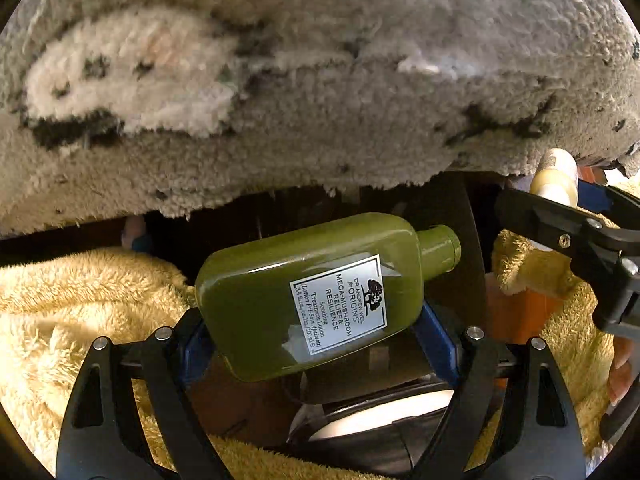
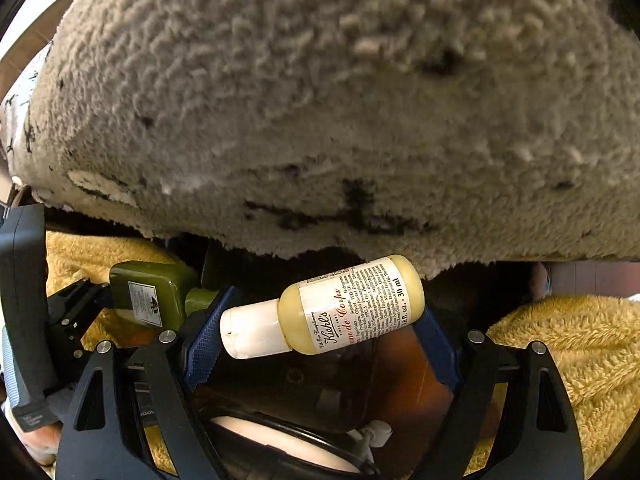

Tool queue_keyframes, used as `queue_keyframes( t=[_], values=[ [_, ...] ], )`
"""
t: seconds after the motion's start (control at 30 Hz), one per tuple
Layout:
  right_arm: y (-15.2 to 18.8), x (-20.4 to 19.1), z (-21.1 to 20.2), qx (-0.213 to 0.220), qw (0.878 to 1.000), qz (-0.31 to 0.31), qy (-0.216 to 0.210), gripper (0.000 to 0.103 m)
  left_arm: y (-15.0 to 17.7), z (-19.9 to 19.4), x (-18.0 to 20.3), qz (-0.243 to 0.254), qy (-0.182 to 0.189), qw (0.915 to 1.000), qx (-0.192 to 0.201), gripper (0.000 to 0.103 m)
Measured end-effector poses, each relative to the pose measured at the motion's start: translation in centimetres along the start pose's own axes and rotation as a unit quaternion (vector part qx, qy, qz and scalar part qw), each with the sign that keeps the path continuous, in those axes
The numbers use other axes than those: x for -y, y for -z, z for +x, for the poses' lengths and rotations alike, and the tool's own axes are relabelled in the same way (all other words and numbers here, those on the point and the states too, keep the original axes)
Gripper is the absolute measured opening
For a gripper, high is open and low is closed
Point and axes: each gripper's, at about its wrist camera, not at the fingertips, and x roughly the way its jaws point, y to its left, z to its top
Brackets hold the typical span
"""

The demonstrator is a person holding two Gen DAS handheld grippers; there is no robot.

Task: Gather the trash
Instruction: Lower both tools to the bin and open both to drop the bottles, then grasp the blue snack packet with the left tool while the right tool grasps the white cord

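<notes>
A green lotion bottle (image 1: 316,300) is seen lying crosswise between the blue pads (image 1: 438,340) of the left hand-held gripper (image 1: 320,344), over a dark opening with yellow fleece (image 1: 72,304) on either side and a grey shaggy rug (image 1: 320,80) beyond. The jaws are spread wide and appear clamped on the bottle's flat body, cap to the right. It is judged a rigid, smooth plastic flask, light to middling (liquid may slosh), so a slippery one; the broad flat sides are the best place for a hold, not the narrow neck.

In the right wrist view a small cream bottle (image 2: 344,308) with a white cap is spanned lengthwise by the right hand-held gripper (image 2: 320,340), jaws wide, seemingly gripped end to end. Light, round and slick, it could be expected to roll or pivot; the labelled middle would be the surer hold. Below, something pale and round-rimmed (image 2: 280,440) is made out, possibly a bin.
</notes>
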Motion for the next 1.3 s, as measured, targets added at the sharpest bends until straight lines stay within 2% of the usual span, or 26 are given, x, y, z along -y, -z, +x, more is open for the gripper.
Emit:
queue_keyframes(
  t=[0.23, 0.3, 0.4, 0.63, 0.77, 0.87, 1.0, 1.1, 1.3],
  values=[
    [-0.7, 0.7, -0.3, 0.011, 1.0, 0.001, 0.002, 0.092, 0.2, 0.1, -0.4, -0.006, 0.003, 0.9999, -0.01, 0.082],
    [-0.9, 0.9, -0.6, 0.014, 1.0, 0.004, 0.003, 0.092, 0.1, 0.1, -0.4, -0.007, 0.004, 0.9999, -0.006, 0.091],
    [-0.9, 1.5, -1.3, 0.022, 1.0, 0.01, 0.005, 0.092, 0.0, -0.3, -0.4, -0.007, 0.002, 1.0, 0.001, 0.095],
    [-1.6, 2.0, -3.9, 0.056, 0.998, 0.004, 0.017, 0.093, -0.5, -1.8, 0.1, 0.002, 0.001, 0.9999, 0.016, 0.095],
    [-2.2, 1.7, -7.2, 0.101, 0.994, -0.014, 0.033, 0.093, -0.7, -4.7, 0.5, 0.019, -0.006, 0.9983, 0.055, 0.095],
    [-3.0, 1.4, -10.8, 0.157, 0.986, -0.03, 0.051, 0.093, -1.2, -7.9, 0.5, 0.028, -0.003, 0.9955, 0.09, 0.095],
    [-4.2, 1.9, -14.2, 0.209, 0.975, -0.037, 0.072, 0.093, -2.6, -12.5, -0.2, 0.032, -0.01, 0.9877, 0.153, 0.095],
    [-5.6, 2.5, -15.2, 0.224, 0.97, -0.031, 0.087, 0.096, -4.2, -14.9, -0.5, 0.031, -0.02, 0.9811, 0.19, 0.095],
    [-9.3, 3.9, -16.0, 0.239, 0.965, -0.013, 0.105, 0.096, -8.2, -16.9, -1.0, 0.028, -0.043, 0.9725, 0.227, 0.095]
  ],
)
